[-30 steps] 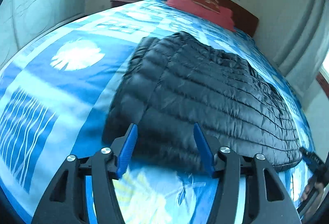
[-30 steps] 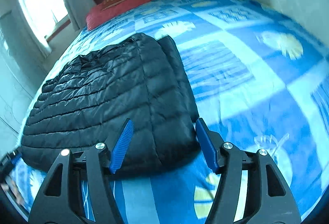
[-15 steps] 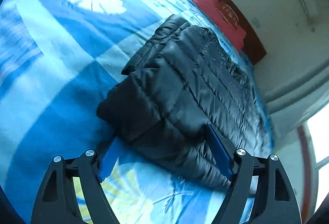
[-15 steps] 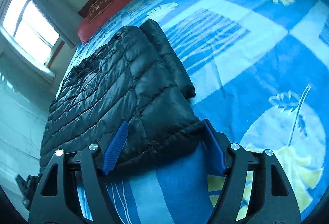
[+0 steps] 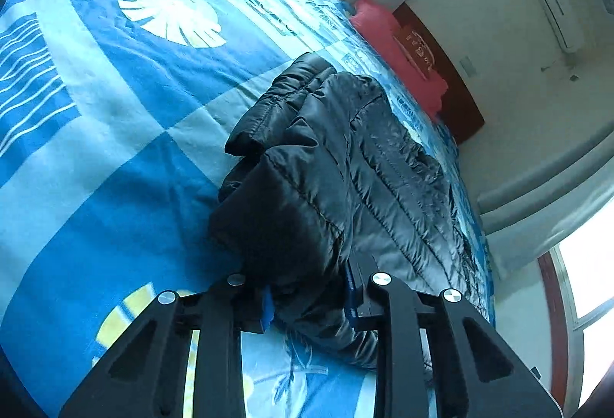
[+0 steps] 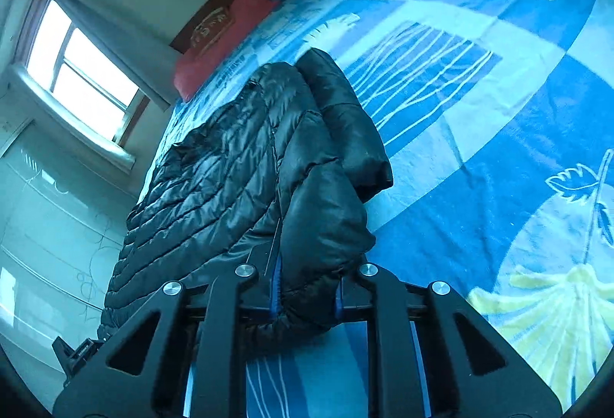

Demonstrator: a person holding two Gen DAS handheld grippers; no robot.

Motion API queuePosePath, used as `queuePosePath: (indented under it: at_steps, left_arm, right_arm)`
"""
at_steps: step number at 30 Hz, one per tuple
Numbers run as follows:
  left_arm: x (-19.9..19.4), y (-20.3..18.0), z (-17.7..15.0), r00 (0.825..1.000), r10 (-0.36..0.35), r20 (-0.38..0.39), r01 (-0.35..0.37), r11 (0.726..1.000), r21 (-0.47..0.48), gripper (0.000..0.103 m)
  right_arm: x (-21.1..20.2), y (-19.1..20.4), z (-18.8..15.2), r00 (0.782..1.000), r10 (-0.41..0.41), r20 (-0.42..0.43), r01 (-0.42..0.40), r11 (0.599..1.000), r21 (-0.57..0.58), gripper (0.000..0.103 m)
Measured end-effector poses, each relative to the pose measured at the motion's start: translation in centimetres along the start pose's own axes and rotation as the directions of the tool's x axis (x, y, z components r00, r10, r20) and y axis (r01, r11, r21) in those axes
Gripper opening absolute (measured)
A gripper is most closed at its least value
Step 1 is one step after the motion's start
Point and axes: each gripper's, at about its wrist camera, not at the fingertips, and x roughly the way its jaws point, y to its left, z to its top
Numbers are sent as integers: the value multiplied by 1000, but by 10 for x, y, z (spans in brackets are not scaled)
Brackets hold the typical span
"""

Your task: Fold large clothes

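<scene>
So there's a black puffer jacket laid out on a bed with a blue patterned bedspread, all checks, white leaves and wavy line blocks. The jacket runs lengthwise up the bed toward a red pillow sitting against a dark wooden headboard.

The left gripper has its blue-padded jaws closing in on the near corner of the jacket, and you can see the puffy fabric bunched up and squeezed right between them. That corner is lumped up a bit off the bedspread, with a folded sleeve or side panel poking out to the left of it.

The right gripper is doing the same on the other near corner: jaws closing, a fat wad of quilted fabric pinched between the blue pads, bulging out above them. In the right wrist view a folded-over sleeve part lies along the jacket's right edge, touching the bedspread.

Both grippers are at the hem end nearest the cameras, one on each corner, and the rest of the jacket lies flat on the bed beyond them.

Background stuff: a window with a pale curtain, a wall air conditioner high up in the left wrist view, and a bit of the other gripper peeking in at the lower left of the right wrist view
</scene>
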Motion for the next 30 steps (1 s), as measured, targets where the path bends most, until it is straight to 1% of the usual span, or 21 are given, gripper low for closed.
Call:
queuePosePath:
  at_steps: [3, 12, 17, 23, 27, 30]
  left_arm:
    - [-10, 5, -3, 1000, -5, -13, 5, 1000, -7, 27]
    - [-43, 25, -25, 999, 8, -49, -8, 1000, -12, 27]
    - [-51, 32, -28, 998, 8, -57, -9, 1000, -17, 27]
    - [-67, 37, -37, 998, 10, -61, -11, 1000, -16, 27]
    - [-70, 42, -39, 998, 6, -67, -7, 1000, -12, 27]
    - [-69, 46, -42, 997, 3, -76, -4, 1000, -16, 29]
  right_arm:
    - [-12, 0, -6, 1000, 2, -8, -2, 1000, -13, 18]
    - [-38, -10, -33, 998, 1, -55, -1, 1000, -16, 18]
    - [-50, -14, -47, 998, -1, -70, -1, 1000, -28, 18]
    - [-58, -22, -56, 997, -8, -81, 6, 1000, -20, 18]
    - [-60, -25, -59, 996, -14, -87, 12, 1000, -24, 18]
    - [-52, -28, -51, 996, -20, -92, 18, 1000, -23, 20]
